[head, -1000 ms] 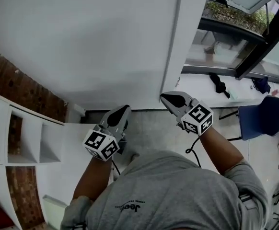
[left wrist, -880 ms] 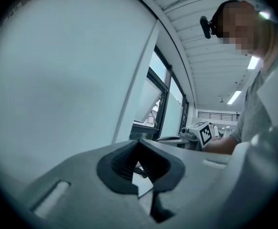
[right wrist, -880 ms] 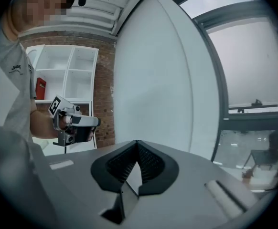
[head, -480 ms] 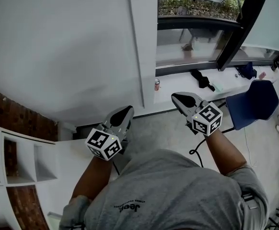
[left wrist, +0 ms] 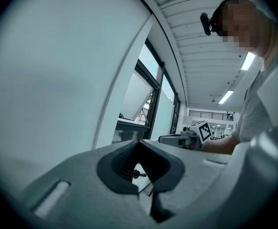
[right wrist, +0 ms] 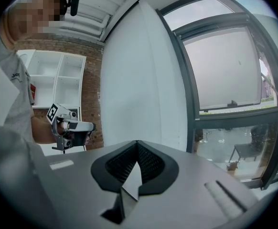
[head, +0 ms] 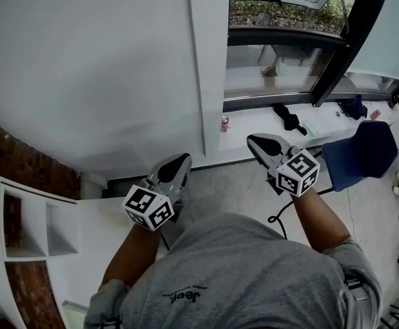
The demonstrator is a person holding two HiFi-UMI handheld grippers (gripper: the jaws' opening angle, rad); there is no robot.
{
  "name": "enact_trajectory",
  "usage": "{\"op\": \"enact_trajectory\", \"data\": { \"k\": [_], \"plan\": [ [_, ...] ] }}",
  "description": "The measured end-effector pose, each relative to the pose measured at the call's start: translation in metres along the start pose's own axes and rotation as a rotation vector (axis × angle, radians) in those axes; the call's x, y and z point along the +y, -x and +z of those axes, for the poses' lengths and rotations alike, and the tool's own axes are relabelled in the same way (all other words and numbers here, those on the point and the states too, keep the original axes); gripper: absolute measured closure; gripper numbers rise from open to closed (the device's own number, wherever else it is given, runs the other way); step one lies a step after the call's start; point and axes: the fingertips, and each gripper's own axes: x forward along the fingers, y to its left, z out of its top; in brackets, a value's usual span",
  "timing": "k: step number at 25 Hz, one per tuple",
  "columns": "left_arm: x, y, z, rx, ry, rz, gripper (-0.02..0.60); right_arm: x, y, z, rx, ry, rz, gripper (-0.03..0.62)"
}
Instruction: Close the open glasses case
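Note:
No glasses case shows in any view. In the head view my left gripper (head: pixel 179 160) and right gripper (head: pixel 254 141) are held side by side in front of the person's chest, pointing at a white wall and a window. Both are shut with nothing between their jaws. The left gripper view shows its own jaws (left wrist: pixel 139 141) meeting at the tips, with the right gripper (left wrist: pixel 187 137) off to the side. The right gripper view shows its closed jaws (right wrist: pixel 137 142) and the left gripper (right wrist: pixel 74 127) beside a brick wall.
A white wall (head: pixel 90 67) fills the front left. To the right is a dark-framed window (head: pixel 288 40) over a white ledge carrying a small can (head: pixel 224 123) and a black item (head: pixel 286 119). A blue chair (head: pixel 360 149) stands at right and white shelving (head: pixel 21 218) at left.
The view has swung toward the window, which now sits nearer the middle. Both grippers moved with the turn, staying side by side and shut. Little differs over the last half second.

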Motion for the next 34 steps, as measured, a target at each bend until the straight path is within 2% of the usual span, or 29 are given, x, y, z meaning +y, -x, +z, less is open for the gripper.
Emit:
{"op": "enact_trajectory", "data": {
  "k": [34],
  "plan": [
    [0.006,0.016,0.002,-0.017,0.009,0.013,0.584,0.016,-0.012,0.0,0.034,0.041,0.027,0.586]
  ]
}}
